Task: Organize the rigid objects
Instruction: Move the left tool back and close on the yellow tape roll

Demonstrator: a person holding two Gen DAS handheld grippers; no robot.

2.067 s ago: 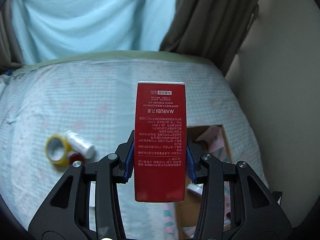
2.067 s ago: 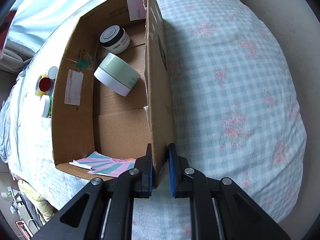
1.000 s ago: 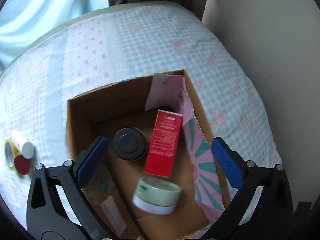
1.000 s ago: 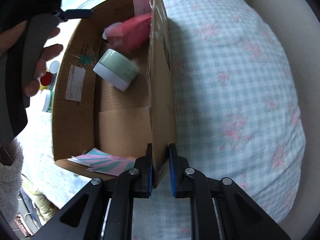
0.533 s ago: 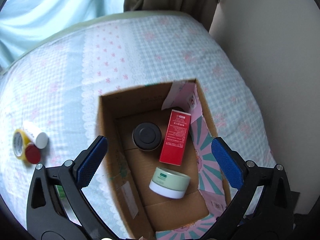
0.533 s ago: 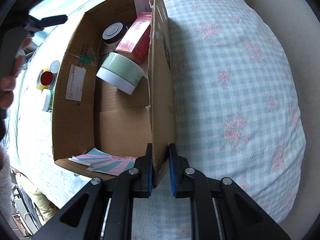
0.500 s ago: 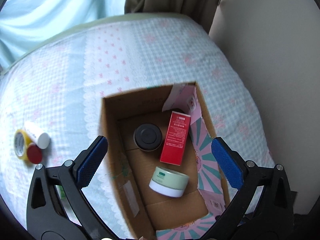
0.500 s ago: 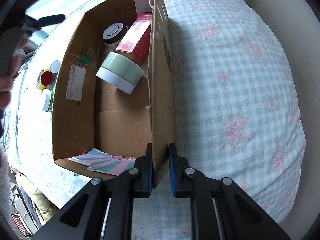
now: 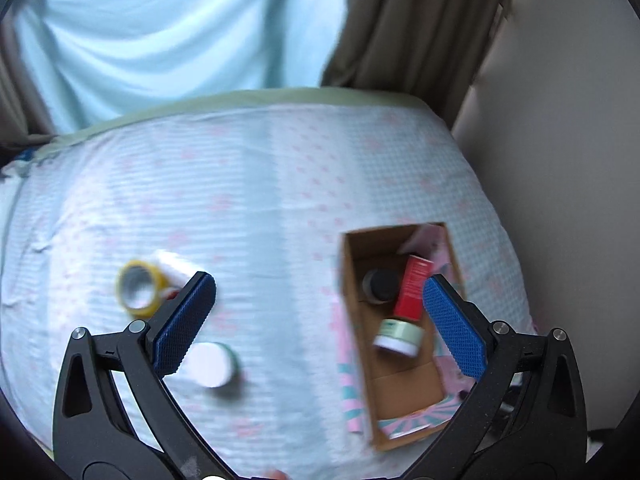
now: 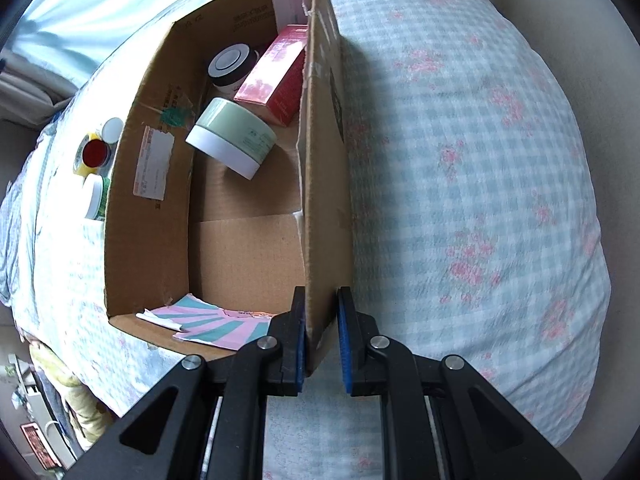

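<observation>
A cardboard box [image 10: 148, 216] [image 9: 352, 280] lies open on the bed. Inside it are a red carton [image 10: 276, 76] [image 9: 412, 288], a black-lidded jar [image 10: 230, 64] [image 9: 380, 282] and a pale green jar [image 10: 232, 138] [image 9: 398, 336]. My right gripper [image 10: 321, 340] is shut on the box's right wall [image 10: 324, 160] near its front corner. My left gripper [image 9: 320, 320] is open and empty, high above the bed. Left of the box lie a yellow tape roll [image 9: 138, 290], a white bottle [image 9: 176, 266] and a white-lidded jar [image 9: 212, 364] [image 10: 94, 196].
A pink and teal paper flap [image 10: 216, 324] hangs at the box's front edge. A red lid [image 10: 95, 152] sits by the tape roll. A wall [image 9: 560, 140] runs along the bed's right side, with curtains [image 9: 180, 32] behind.
My left gripper let go of the red carton into the box, then rose and swung left, bringing the tape roll, bottle and white-lidded jar into view. The right gripper has kept its hold.
</observation>
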